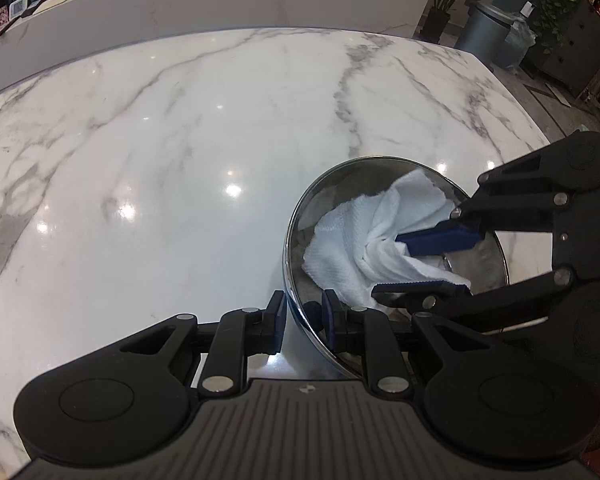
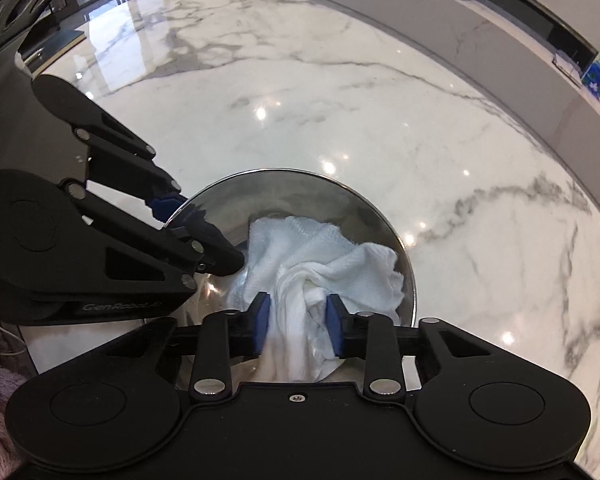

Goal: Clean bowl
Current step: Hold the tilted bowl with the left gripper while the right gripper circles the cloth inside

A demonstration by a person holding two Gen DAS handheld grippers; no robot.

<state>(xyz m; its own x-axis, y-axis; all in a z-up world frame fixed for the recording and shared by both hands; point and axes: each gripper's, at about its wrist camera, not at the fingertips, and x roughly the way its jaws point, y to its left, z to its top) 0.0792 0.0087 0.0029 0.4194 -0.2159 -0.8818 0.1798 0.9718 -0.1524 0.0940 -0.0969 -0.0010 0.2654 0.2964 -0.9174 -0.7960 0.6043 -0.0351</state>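
**Bowl Cleaning: Wiping Stage in Progress**

We hold the metal bowl (image 1: 396, 240) on the marble countertop (image 1: 180, 140), where it sits at the lower right of the left wrist view and at the lower centre of the right wrist view. Our left gripper (image 1: 303, 316) is clamped on the near rim of the bowl, one pad outside the wall and one inside, which steadies it. Our right gripper (image 2: 296, 322) reaches into the bowl with its jaws closed on a bunched fold of the white cloth (image 2: 324, 256); the pads press the fabric from both sides. The rest of the cloth lies spread across the bowl's floor and far wall.

We judge the task as under way: the bowl is secured, the cloth is in hand and inside the bowl. What remains, in our estimate, is to sweep the cloth around the inner surface. We cannot tell from these views whether any residue is left on the metal.
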